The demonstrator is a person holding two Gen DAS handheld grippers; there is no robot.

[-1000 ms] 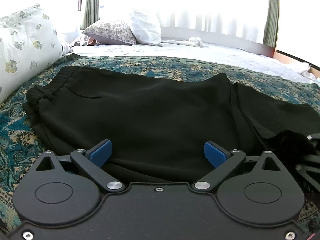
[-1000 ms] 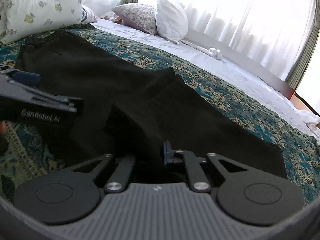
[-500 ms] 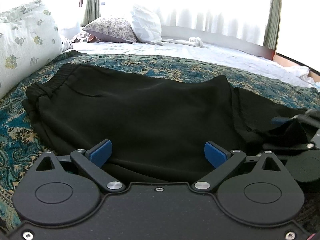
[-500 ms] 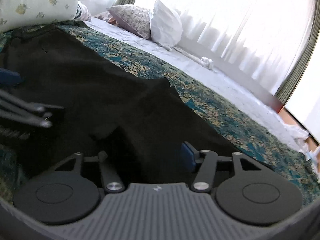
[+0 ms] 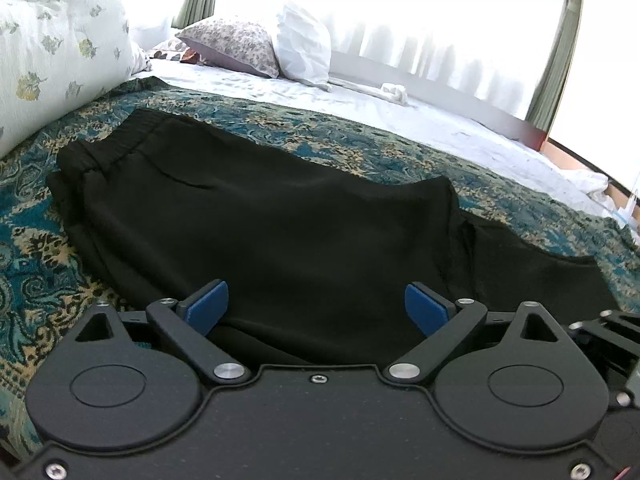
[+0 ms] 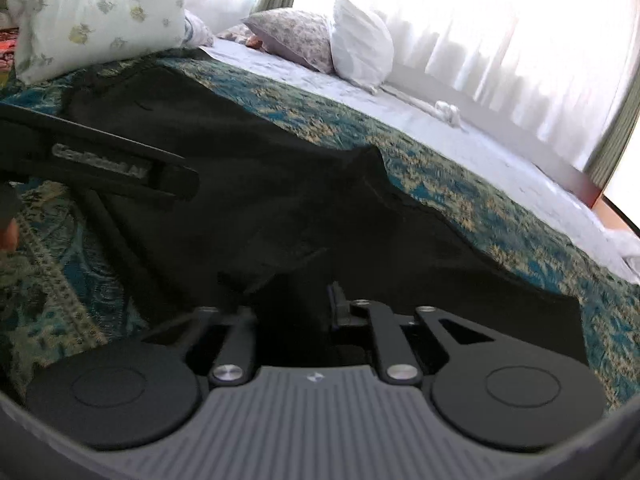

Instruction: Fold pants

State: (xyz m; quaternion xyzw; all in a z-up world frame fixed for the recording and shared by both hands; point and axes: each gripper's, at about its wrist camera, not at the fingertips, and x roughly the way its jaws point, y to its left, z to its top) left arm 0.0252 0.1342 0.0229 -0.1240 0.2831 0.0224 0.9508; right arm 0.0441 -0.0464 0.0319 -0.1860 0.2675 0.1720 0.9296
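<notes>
Black pants [image 5: 280, 224] lie flat on a teal patterned bedspread [image 5: 360, 148], elastic waistband at the far left. My left gripper [image 5: 316, 306] is open, its blue pads [image 5: 208, 306] spread over the pants' near edge. My right gripper [image 6: 294, 300] is shut on a bunch of the black pant fabric [image 6: 280, 276] at the near edge; the pads are mostly hidden by cloth. The pants [image 6: 260, 200] stretch across the right wrist view, where the left gripper's body [image 6: 100, 160] shows at the left. Part of the right gripper shows at the left wrist view's right edge [image 5: 608, 328].
A large floral pillow [image 5: 52, 60] stands at the left. A patterned pillow [image 5: 236, 44] and a white pillow [image 5: 304, 52] lie at the back on a white sheet [image 5: 400, 116]. Bright curtained windows are behind. A small white cloth [image 5: 394, 92] lies on the sheet.
The right gripper opened partly, then closed again on the pant fabric and shifted along the near edge. The left gripper stayed open and tilted a little.
</notes>
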